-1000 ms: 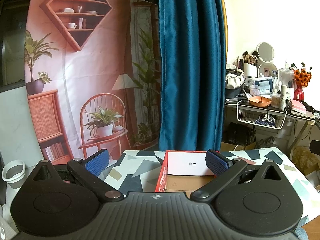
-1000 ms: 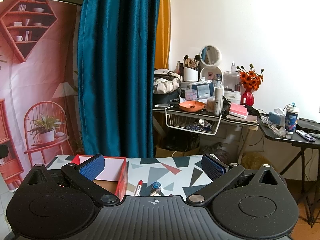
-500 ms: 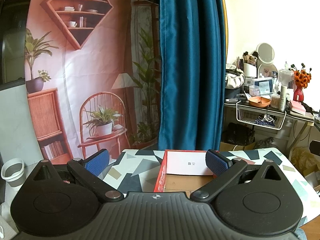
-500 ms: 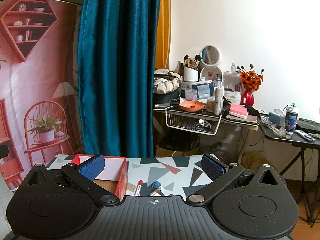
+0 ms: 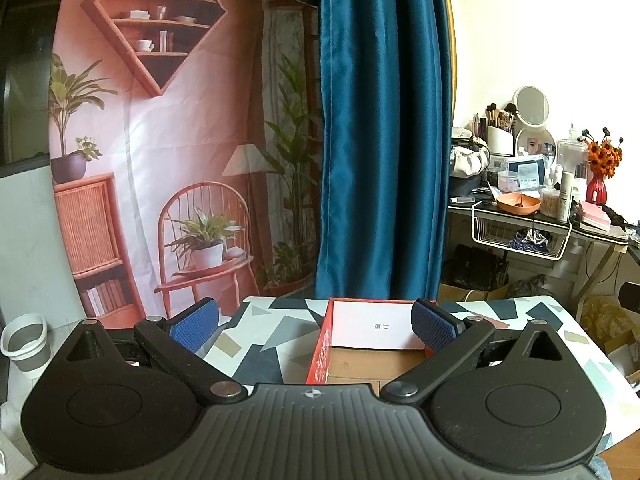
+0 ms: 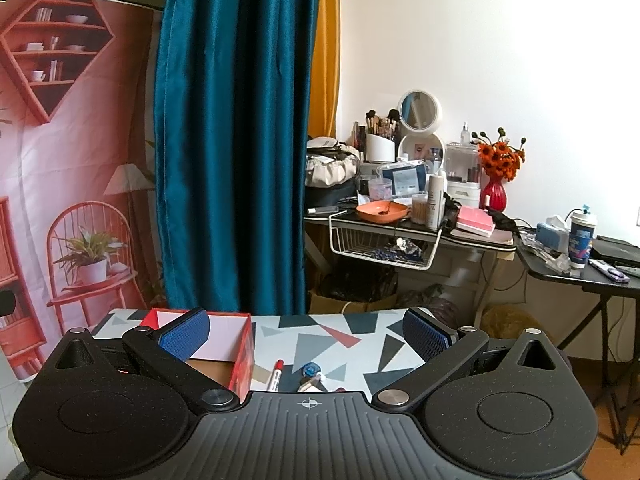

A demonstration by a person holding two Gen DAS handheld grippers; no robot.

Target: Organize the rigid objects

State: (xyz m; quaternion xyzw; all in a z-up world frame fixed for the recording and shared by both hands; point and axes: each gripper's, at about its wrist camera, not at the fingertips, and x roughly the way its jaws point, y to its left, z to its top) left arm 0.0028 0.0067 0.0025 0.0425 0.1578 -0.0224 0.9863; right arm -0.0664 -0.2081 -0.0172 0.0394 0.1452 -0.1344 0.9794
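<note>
Both grippers, left and right, hover with jaws spread wide and empty above the geometric-patterned table. An open red cardboard box sits at the table's far left. Right of it lie a red-capped marker and small blue-and-white items.

A table with a geometric-patterned top carries a red box, a marker and small items.
</note>
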